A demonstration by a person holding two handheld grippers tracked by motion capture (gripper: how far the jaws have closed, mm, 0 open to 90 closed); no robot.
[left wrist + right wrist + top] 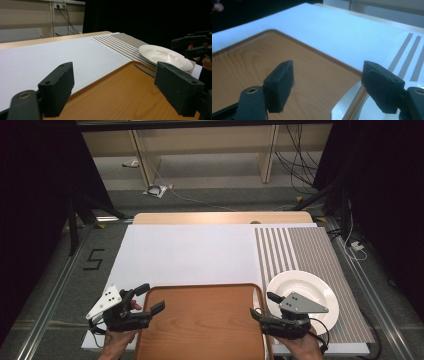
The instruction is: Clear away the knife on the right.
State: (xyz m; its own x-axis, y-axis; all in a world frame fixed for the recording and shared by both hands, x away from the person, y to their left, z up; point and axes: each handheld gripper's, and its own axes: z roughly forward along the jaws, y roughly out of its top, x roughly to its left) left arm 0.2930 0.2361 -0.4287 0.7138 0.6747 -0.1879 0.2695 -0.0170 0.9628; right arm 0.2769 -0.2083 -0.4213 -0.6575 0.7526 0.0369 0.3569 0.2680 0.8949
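A brown wooden tray (200, 320) lies at the near edge of the table, between my two grippers. My left gripper (150, 298) stands open at the tray's left rim, its jaws spread over the tray's corner (125, 95). My right gripper (264, 305) is open at the tray's right rim, between the tray (262, 67) and a white plate (302, 295). The plate (165, 56) sits on a striped placemat (310, 250). A grey knife blade (145, 70) lies along the tray's right edge, beside the plate. Neither gripper (113, 85) (328, 82) holds anything.
A white sheet (190, 255) covers most of the tabletop beyond the tray. The table's wooden far edge (220, 217) shows behind it. Cables and shelf legs stand on the floor further back. The other gripper (195, 46) appears at the far right of the left gripper view.
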